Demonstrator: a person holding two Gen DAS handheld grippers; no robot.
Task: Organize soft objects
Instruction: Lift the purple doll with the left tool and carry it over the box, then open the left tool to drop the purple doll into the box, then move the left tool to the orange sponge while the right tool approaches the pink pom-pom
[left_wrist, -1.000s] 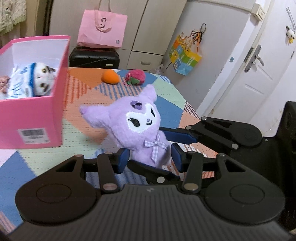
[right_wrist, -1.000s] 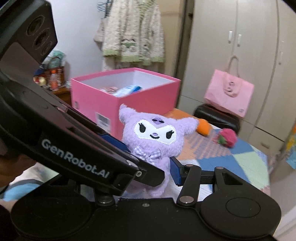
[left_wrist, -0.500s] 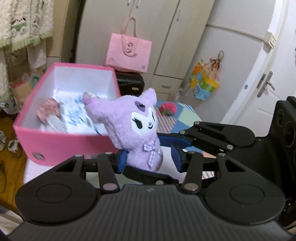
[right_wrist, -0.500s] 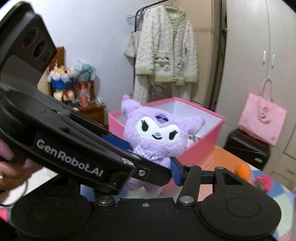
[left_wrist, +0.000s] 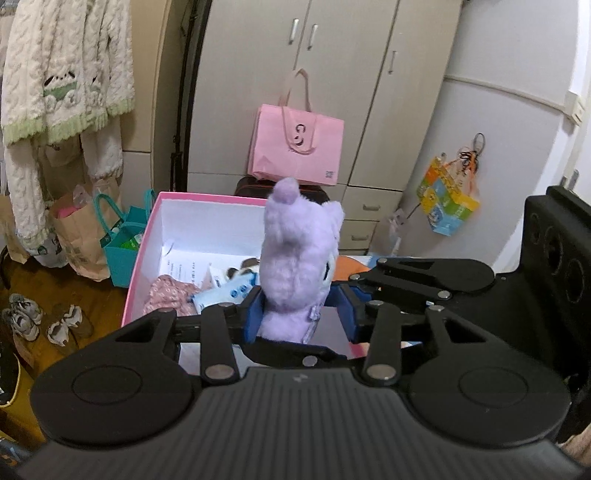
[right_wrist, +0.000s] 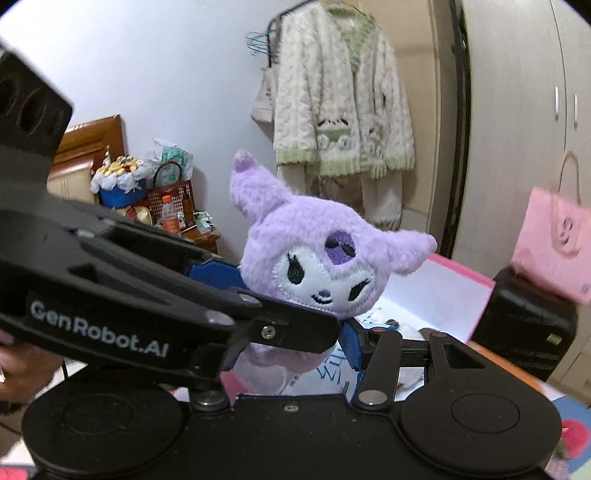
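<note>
Two handheld grippers together held a purple plush toy (left_wrist: 291, 266) in the air above an open pink box (left_wrist: 192, 197). The toy was a fluffy lilac character with pointed ears, a white embroidered face and a small checked bow at its neck.

In the left wrist view, the left gripper (left_wrist: 299, 319) had the toy's lower body between its blue pads. The left pad touched the fur, a small gap showed beside the right pad, and the jaws were closing on it. The toy faced away to the right, so mostly the back of its head showed.

In the right wrist view, the toy (right_wrist: 317, 266) faced the camera, tilted slightly. The right gripper (right_wrist: 291, 350) had its jaws partly closed around the toy's lower body, with one blue pad against the toy's side. The other pad was hidden behind the left gripper's black arm, which crossed in front.

The box (right_wrist: 461, 291) sat just below and behind the toy. Inside it lay a pink floral fabric item (left_wrist: 166, 295), a blue and white packet (left_wrist: 225, 291) and printed paper (left_wrist: 184, 266).

Behind stood a pink tote bag (left_wrist: 297, 147) on a black suitcase (right_wrist: 524, 325), and a cream knitted cardigan (right_wrist: 340, 110) hung on a hanger.
</note>
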